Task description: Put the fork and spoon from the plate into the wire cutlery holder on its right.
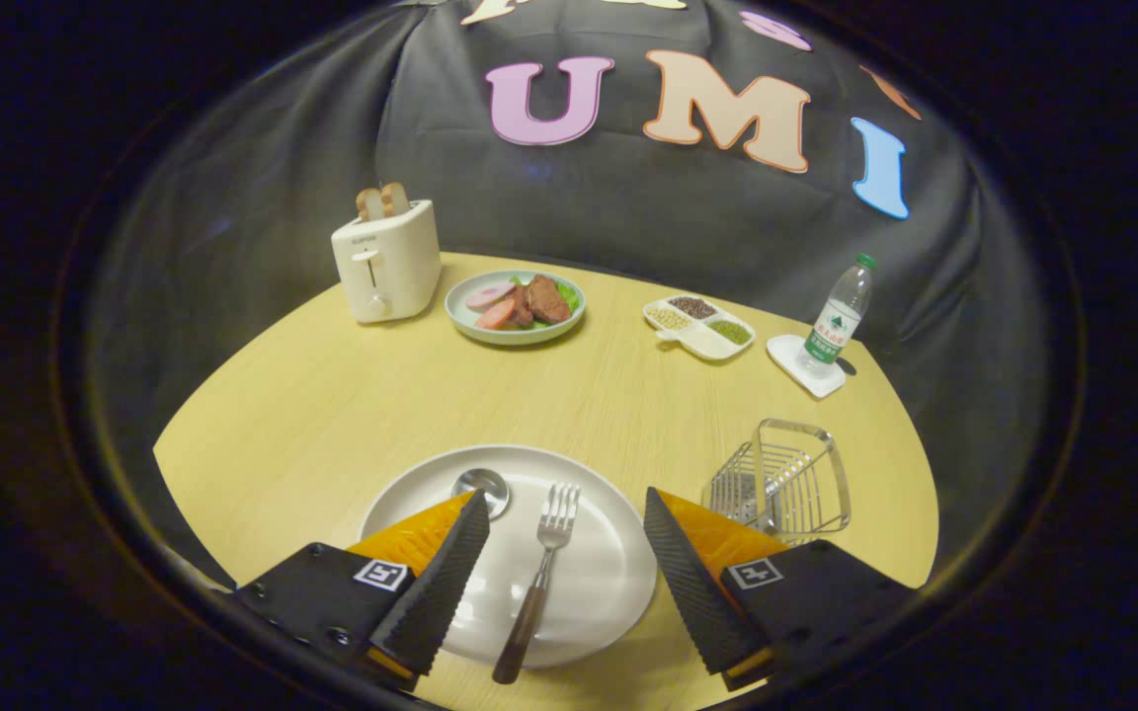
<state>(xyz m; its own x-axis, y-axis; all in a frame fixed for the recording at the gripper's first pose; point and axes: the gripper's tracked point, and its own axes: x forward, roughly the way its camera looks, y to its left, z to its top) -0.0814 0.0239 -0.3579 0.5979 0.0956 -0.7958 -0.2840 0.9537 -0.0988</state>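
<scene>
- The metal spoon (481, 489) on the round white plate (609, 583) shows its bowl alone; its handle runs under one finger of the gripper (566, 515) and is hidden.
- That finger also covers part of the plate's rim toward the table's near edge.
- The other finger overlaps the lower near corner of the silver wire cutlery holder (784, 481).
- The print on the clear plastic water bottle (838, 318) near the table's far right edge is too small to make out.
- The pale wooden table (332, 415) is cut off along its near edge, behind the fingers, which stand apart.
</scene>
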